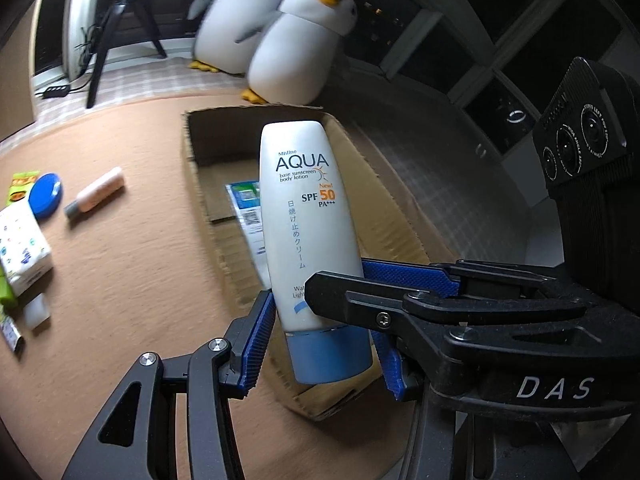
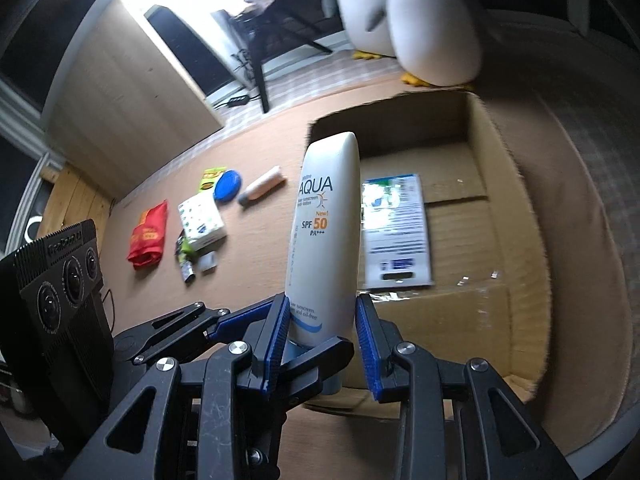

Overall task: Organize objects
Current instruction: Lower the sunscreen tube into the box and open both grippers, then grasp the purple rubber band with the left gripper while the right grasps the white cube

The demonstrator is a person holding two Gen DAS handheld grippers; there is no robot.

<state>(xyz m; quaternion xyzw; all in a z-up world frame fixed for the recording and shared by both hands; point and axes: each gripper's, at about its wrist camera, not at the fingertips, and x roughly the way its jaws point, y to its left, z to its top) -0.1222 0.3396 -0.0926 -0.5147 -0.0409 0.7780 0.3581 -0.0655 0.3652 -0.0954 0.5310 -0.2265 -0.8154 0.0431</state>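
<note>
Two claws, left claw (image 1: 320, 320) and right claw (image 2: 322, 340), clamp one "AQUA SPF 50" sunscreen tube (image 1: 304, 208).

Each camera sits on its own gripper and looks forward and down along the fingers. Both are very close to the white bottle (image 1: 308, 216) (image 2: 326, 232). Both also see the cardboard box (image 1: 396, 216) (image 2: 496, 184) and the brown floor (image 1: 120, 264) (image 2: 248, 256).

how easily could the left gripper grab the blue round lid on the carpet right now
Probably not yet: the left gripper is shut on the sunscreen tube, as is the right gripper. The blue lid itself lies uncovered.
</note>
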